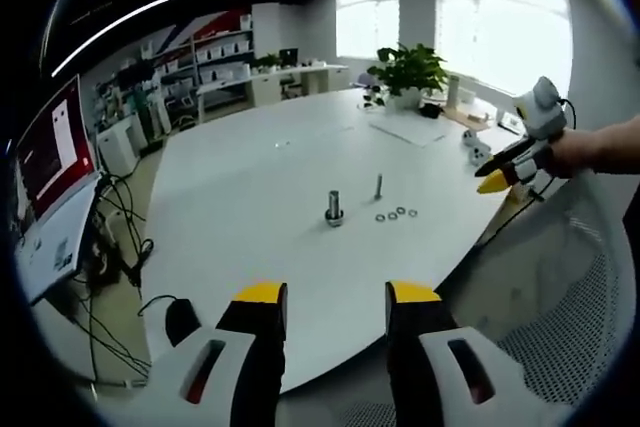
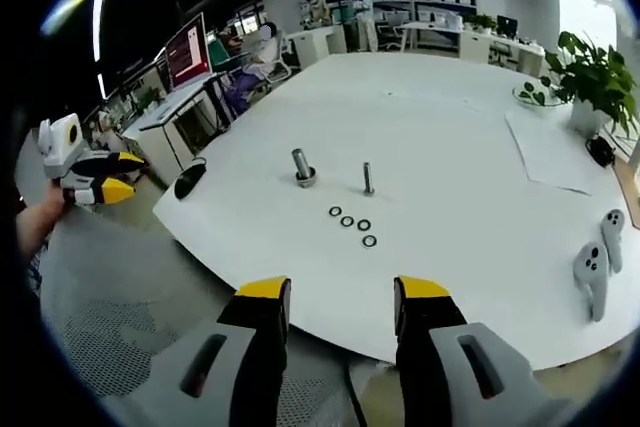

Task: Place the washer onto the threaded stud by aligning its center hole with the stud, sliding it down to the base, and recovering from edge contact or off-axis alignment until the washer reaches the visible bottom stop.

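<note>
We see a wide white table point(image 2: 450, 107) carrying everything, with its near edge towards us, which suggests work has not begun; a potted plant point(image 1: 408, 72) and a sheet of paper point(image 2: 550, 152) sit far back, out of the way. Both of our tools hang off the table's edge, well apart from the parts: the left gripper point(image 1: 335, 312) has its jaws spread wide and holds nothing; the right gripper point(image 2: 338, 307) is likewise wide open and empty. Out on the bare middle stand a thick bolt point(image 2: 302, 168) in a collar and, beside it, the thin stud point(image 2: 368, 179), upright so a ring can drop over it; just before the stud lie four washers point(image 2: 351, 224) in a short row, flat and apart, each easy to pinch singly.
</note>
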